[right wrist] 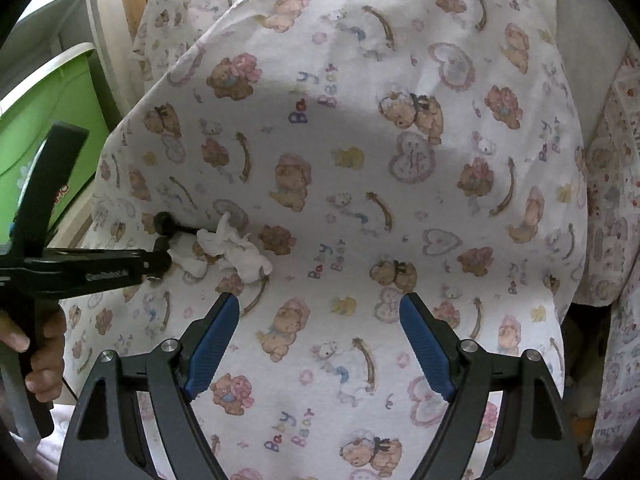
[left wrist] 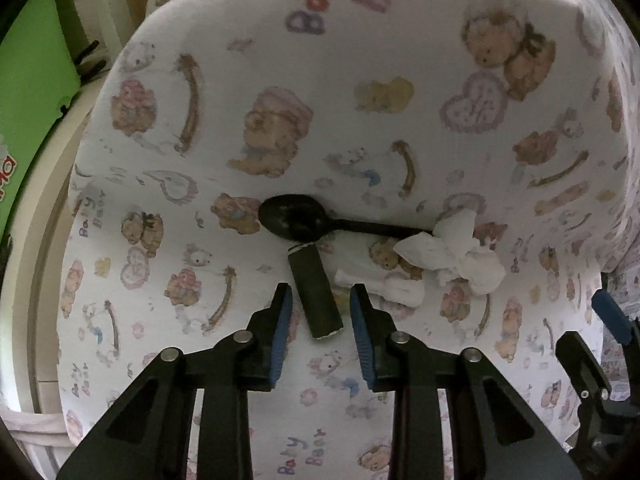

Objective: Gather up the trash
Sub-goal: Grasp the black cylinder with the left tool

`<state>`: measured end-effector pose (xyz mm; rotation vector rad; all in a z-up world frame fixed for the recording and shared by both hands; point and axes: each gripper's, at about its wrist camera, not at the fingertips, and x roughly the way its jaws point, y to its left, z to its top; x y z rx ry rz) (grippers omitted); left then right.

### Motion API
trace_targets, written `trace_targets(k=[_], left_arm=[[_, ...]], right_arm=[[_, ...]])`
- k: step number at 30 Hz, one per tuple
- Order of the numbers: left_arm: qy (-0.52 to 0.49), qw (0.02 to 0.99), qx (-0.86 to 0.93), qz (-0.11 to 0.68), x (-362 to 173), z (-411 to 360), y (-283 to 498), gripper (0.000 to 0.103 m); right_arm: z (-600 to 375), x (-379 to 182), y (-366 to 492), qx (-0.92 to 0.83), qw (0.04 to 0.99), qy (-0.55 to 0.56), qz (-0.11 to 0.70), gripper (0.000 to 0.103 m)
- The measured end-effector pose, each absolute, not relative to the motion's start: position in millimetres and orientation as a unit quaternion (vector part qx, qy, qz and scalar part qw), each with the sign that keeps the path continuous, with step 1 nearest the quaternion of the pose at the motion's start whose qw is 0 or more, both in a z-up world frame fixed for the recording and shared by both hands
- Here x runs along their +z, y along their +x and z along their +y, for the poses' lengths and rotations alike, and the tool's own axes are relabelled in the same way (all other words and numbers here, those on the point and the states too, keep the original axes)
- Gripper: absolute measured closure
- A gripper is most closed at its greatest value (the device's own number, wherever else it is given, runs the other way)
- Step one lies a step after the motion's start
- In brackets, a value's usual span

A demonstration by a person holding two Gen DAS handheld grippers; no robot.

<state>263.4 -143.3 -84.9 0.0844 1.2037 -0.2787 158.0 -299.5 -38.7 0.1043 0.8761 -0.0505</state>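
Left wrist view: the left gripper (left wrist: 320, 300) hangs with jaws apart astride the near end of a dark tube (left wrist: 316, 296), not yet closed on it; just beyond the tube lie a black spoon (left wrist: 296, 218), and to the tube's right crumpled tissues (left wrist: 452, 256), all loose on the teddy-print cloth (left wrist: 360, 80), so collection appears barely begun. Right wrist view: the right gripper (right wrist: 320, 320) is wide and empty, right of the tissues (right wrist: 232, 252); no bin can be identified.

Black plastic spoon (left wrist: 294, 218) lies flat, handle under crumpled white tissue (left wrist: 452, 254); dark cylindrical stub (left wrist: 316, 294) just beside the bowl.
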Motion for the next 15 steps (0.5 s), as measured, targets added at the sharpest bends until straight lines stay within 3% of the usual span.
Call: trace_targets(k=[3,5,10,15], left_arm=[[0.041,0.813,-0.135,0.565,-87,-149,263,0.089],[0.043,0.815,-0.133,0.562,-84,-147,260,0.093],[0.026,0.830,-0.144,0.539,-59,-128,244,0.093],[0.032,0.850,-0.134,0.508,-40,-108,235,0.093]], right_arm=[[-302,-37,157,-0.022,0.904,0.052,0.423,0.020],[-303,-36,157,-0.019,0.904,0.053,0.425,0.028],[-308,-32,161,0.006,0.898,0.078,0.432,0.042],[-316,-24,169,0.056,0.893,0.171,0.412,0.044]])
